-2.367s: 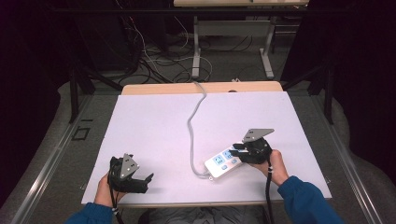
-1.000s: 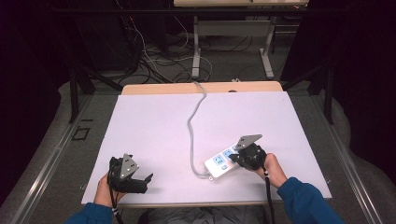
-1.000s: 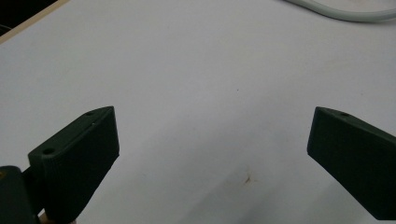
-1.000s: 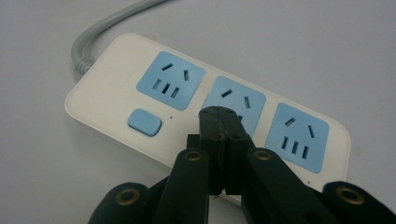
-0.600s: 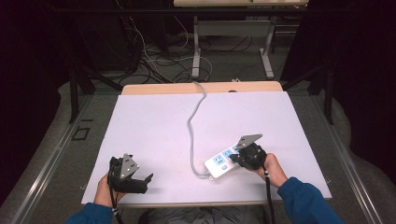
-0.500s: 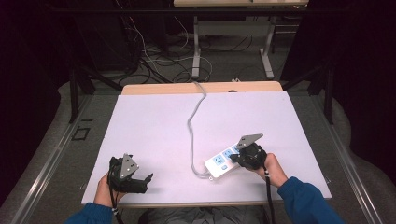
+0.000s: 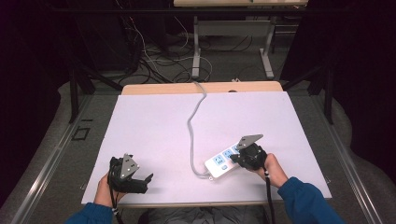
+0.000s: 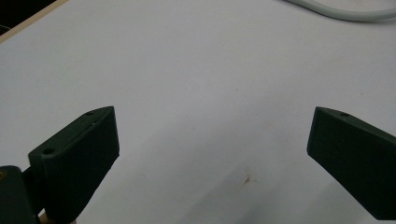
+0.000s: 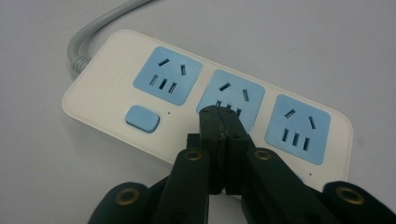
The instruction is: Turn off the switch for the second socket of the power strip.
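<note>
Jaws pressed tight together on the right gripper (image 9: 223, 116), now lower than before, tips over the middle socket of the power strip (image 7: 225, 159) near the counter's (image 7: 154, 126) front edge, likely to poke it; left gripper (image 7: 132, 176) wide, empty.

This looks like a lab or recording room set up for tests, not a home. The white surface (image 7: 154, 126) in the middle of the frame is bare and flat, edged in pale wood at the top. Black curtains (image 7: 32, 70) hang at the left and right edges. At the upper centre, loose cables (image 7: 154, 56) tangle on the grey floor around the metal legs of a second desk (image 7: 233, 37).
</note>
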The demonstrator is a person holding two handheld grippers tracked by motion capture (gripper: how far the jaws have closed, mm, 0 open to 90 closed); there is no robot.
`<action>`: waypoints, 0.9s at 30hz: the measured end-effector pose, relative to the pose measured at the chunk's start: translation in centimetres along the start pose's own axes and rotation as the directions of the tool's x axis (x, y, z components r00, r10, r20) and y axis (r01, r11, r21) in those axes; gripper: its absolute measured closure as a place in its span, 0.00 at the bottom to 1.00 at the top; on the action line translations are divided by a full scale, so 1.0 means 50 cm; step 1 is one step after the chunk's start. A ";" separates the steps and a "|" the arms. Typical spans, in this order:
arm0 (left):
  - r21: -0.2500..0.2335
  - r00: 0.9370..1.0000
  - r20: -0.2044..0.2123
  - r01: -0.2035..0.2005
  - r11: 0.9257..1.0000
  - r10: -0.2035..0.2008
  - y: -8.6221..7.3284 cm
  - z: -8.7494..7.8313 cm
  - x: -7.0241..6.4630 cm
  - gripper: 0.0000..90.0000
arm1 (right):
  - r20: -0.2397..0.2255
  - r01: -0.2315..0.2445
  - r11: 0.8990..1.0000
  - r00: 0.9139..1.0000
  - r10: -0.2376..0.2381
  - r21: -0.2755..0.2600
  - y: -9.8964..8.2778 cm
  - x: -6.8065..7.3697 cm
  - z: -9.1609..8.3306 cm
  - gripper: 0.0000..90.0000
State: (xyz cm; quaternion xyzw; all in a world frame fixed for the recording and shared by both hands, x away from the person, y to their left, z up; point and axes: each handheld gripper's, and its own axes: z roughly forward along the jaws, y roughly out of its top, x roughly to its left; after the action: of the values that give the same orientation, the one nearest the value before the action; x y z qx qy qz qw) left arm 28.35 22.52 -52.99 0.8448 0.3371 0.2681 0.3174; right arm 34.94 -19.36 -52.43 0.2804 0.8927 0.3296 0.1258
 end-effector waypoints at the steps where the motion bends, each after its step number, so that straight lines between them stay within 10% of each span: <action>1: 0.000 1.000 0.000 0.000 1.000 0.000 0.000 0.000 0.000 0.02 | 0.004 -0.002 1.000 1.000 0.002 0.000 0.000 0.001 0.000 1.00; 27: 0.004 1.000 0.000 0.002 1.000 -0.002 0.000 0.001 0.000 0.03 | 0.063 0.004 1.000 0.998 -0.005 0.015 0.000 0.002 0.001 1.00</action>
State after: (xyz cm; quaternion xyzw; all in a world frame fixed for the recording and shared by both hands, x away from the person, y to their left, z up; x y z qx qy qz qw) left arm 28.36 22.50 -53.03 0.8452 0.3383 0.2670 0.3160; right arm 34.85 -19.29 -52.47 0.2894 0.8914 0.3137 0.1523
